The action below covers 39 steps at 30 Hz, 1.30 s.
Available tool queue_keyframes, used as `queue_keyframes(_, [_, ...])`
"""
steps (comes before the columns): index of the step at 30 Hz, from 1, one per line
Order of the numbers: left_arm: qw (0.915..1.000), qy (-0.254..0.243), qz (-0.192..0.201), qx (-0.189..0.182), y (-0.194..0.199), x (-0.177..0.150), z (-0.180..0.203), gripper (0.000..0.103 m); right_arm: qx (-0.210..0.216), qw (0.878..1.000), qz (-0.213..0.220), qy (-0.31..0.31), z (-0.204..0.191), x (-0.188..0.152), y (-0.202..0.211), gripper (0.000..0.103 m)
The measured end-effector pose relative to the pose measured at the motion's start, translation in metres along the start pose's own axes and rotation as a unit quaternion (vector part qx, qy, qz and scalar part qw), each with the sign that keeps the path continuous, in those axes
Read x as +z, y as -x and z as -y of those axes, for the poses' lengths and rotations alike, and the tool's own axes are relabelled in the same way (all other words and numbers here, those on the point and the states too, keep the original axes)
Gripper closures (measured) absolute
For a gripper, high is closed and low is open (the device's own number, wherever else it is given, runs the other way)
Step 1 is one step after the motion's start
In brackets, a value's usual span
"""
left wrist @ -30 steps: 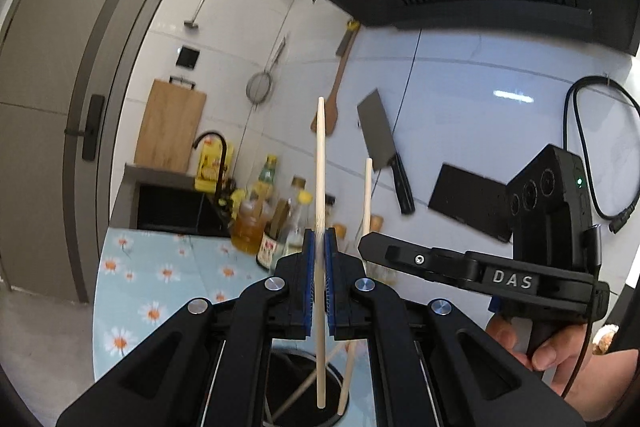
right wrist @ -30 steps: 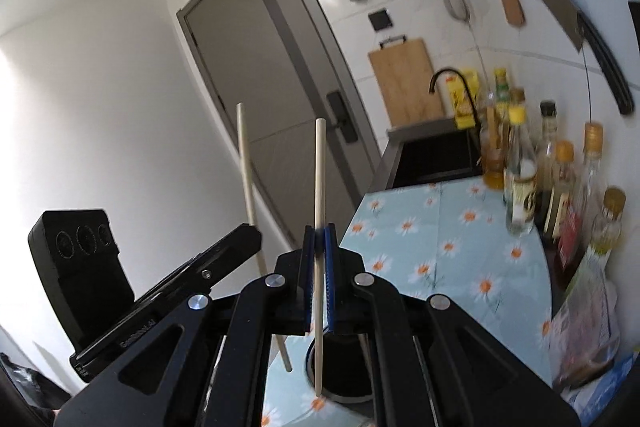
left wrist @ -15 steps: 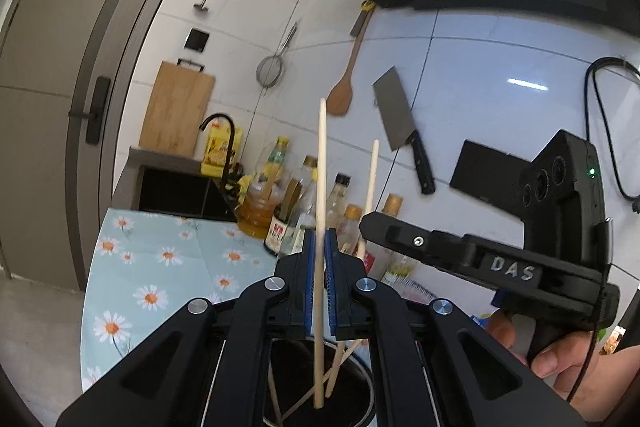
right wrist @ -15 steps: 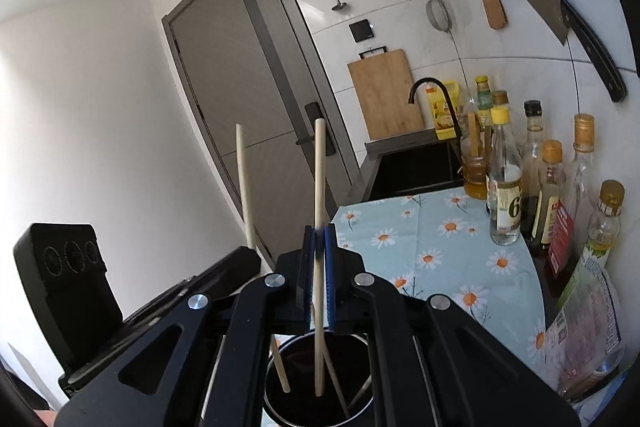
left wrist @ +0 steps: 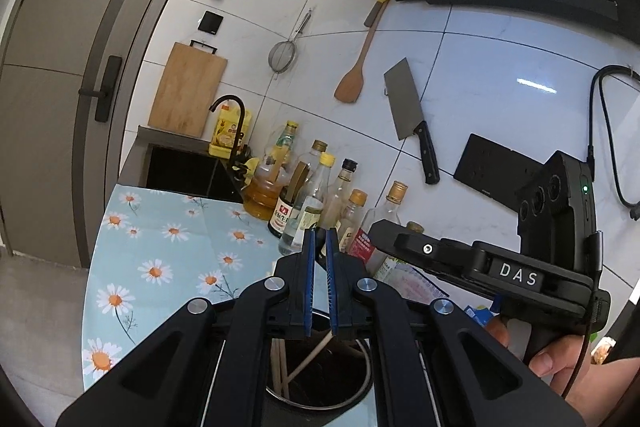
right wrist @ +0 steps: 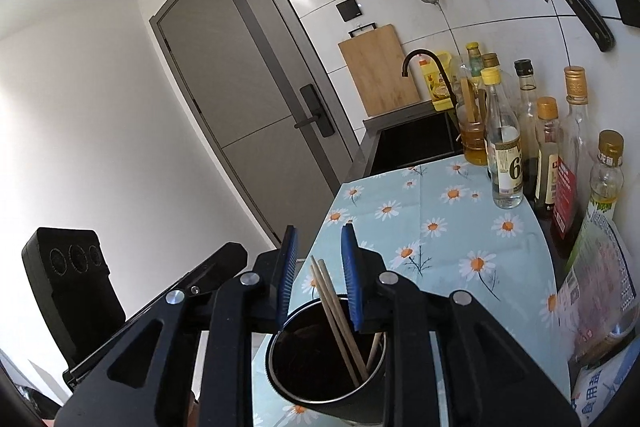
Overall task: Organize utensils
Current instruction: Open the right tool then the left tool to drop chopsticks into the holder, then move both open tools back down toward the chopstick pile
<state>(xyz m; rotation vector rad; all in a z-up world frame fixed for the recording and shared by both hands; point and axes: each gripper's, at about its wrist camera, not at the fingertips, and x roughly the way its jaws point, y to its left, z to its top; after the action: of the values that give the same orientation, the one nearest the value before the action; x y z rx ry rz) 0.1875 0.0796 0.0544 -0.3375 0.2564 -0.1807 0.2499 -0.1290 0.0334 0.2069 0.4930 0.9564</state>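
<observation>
The left hand-held gripper [left wrist: 319,283] sits low in the middle of the left wrist view. Its two blue pads stand a little apart, with nothing between them. Right under it is a round dark cup [left wrist: 320,383] at the bottom of the frame. Thin wooden chopsticks [left wrist: 308,359] lean inside the cup.

In the right wrist view, the right hand-held gripper [right wrist: 318,277] is in the lower middle of the frame. Its blue pads are spread wider, and they hold nothing. The same cup [right wrist: 326,379] is just below it. Two chopsticks [right wrist: 334,311] stick up out of the cup, between the two pads, but I cannot tell if they touch them.

The cup stands on a table [right wrist: 440,227] with a light blue cloth that has daisies on it. A row of bottles [right wrist: 532,131] stands along the wall at the right of that frame. A big knife [left wrist: 410,119] and a wooden spoon [left wrist: 354,75] hang on the white wall, in the upper middle of the left wrist view.
</observation>
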Motion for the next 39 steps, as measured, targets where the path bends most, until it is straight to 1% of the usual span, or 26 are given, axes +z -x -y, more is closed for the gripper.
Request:
queue_keyframes(1, [1.0000, -0.003, -0.001, -0.001, 0.002, 0.001, 0.002, 0.098, 0.006, 1.000, 0.001, -0.001, -0.002, 0.000, 0.004, 0.079])
queue_keyframes(2, [1.0000, -0.004, 0.000, -0.001, 0.005, 0.002, 0.004, 0.098, 0.012, 1.000, 0.002, -0.001, -0.003, 0.001, 0.008, 0.076])
queue_keyframes(4, [1.0000, -0.008, 0.000, 0.003, 0.010, 0.005, 0.008, 0.097, 0.023, 1.000, 0.003, -0.007, -0.005, 0.002, 0.018, 0.069])
queue_keyframes(8, [0.9999, -0.015, -0.001, 0.008, 0.029, 0.008, 0.014, 0.097, 0.026, 1.000, 0.004, -0.008, -0.012, 0.003, 0.043, 0.069])
queue_keyframes(10, [0.9998, -0.017, -0.001, 0.013, 0.042, 0.010, 0.018, 0.097, 0.012, 1.000, 0.006, -0.006, -0.016, 0.000, 0.060, 0.069])
queue_keyframes(12, [0.9997, -0.014, -0.011, 0.016, 0.052, 0.009, 0.019, 0.097, -0.001, 1.000, 0.011, 0.001, -0.020, -0.005, 0.076, 0.069])
queue_keyframes(13, [0.9997, -0.012, -0.013, 0.019, 0.054, 0.009, 0.020, 0.097, -0.002, 1.000, 0.010, 0.001, -0.021, -0.008, 0.081, 0.069])
queue_keyframes(16, [0.9993, -0.004, -0.028, 0.027, 0.068, 0.004, 0.022, 0.097, 0.004, 1.000, -0.008, -0.013, -0.021, -0.019, 0.096, 0.069])
queue_keyframes(19, [0.9986, -0.002, -0.046, 0.027, 0.079, -0.001, 0.026, 0.097, 0.005, 0.999, -0.043, -0.032, -0.016, -0.033, 0.100, 0.069])
queue_keyframes(20, [0.9983, -0.001, -0.051, 0.029, 0.082, -0.004, 0.028, 0.092, -0.004, 0.998, -0.059, -0.038, -0.013, -0.039, 0.099, 0.069])
queue_keyframes(21, [0.9980, -0.002, -0.056, 0.029, 0.085, -0.008, 0.029, 0.079, -0.009, 0.996, -0.078, -0.046, -0.010, -0.044, 0.096, 0.069])
queue_keyframes(22, [0.9975, -0.001, -0.064, 0.030, 0.088, -0.012, 0.031, 0.075, -0.011, 0.994, -0.097, -0.055, -0.007, -0.050, 0.093, 0.069])
queue_keyframes(23, [0.9970, 0.001, -0.071, 0.030, 0.090, -0.016, 0.032, 0.074, -0.015, 0.991, -0.118, -0.067, -0.004, -0.057, 0.088, 0.069])
queue_keyframes(26, [0.9952, 0.003, -0.093, 0.032, 0.093, -0.029, 0.033, 0.074, -0.013, 0.979, -0.175, -0.101, 0.004, -0.079, 0.073, 0.069])
queue_keyframes(27, [0.9941, 0.008, -0.103, 0.033, 0.094, -0.034, 0.032, 0.074, -0.014, 0.972, -0.202, -0.118, 0.007, -0.090, 0.066, 0.069])
queue_keyframes(29, [0.9913, 0.015, -0.125, 0.038, 0.093, -0.045, 0.028, 0.074, -0.017, 0.961, -0.237, -0.140, 0.013, -0.104, 0.056, 0.069])
queue_keyframes(31, [0.9880, 0.026, -0.146, 0.044, 0.092, -0.057, 0.022, 0.074, -0.029, 0.945, -0.282, -0.166, 0.020, -0.119, 0.044, 0.069])
queue_keyframes(32, [0.9849, 0.036, -0.163, 0.045, 0.090, -0.066, 0.018, 0.072, -0.034, 0.938, -0.296, -0.176, 0.023, -0.124, 0.041, 0.069])
queue_keyframes(34, [0.9796, 0.048, -0.187, 0.055, 0.089, -0.081, 0.011, 0.069, -0.054, 0.919, -0.337, -0.197, 0.031, -0.138, 0.029, 0.069])
queue_keyframes(36, [0.9749, 0.050, -0.208, 0.060, 0.087, -0.093, 0.007, 0.069, -0.070, 0.905, -0.362, -0.211, 0.036, -0.148, 0.022, 0.069])
queue_keyframes(38, [0.9703, 0.058, -0.227, 0.059, 0.086, -0.105, 0.003, 0.069, -0.087, 0.885, -0.396, -0.229, 0.042, -0.161, 0.012, 0.069])
queue_keyframes(39, [0.9679, 0.062, -0.236, 0.060, 0.084, -0.111, 0.002, 0.069, -0.096, 0.877, -0.409, -0.234, 0.045, -0.166, 0.008, 0.069])
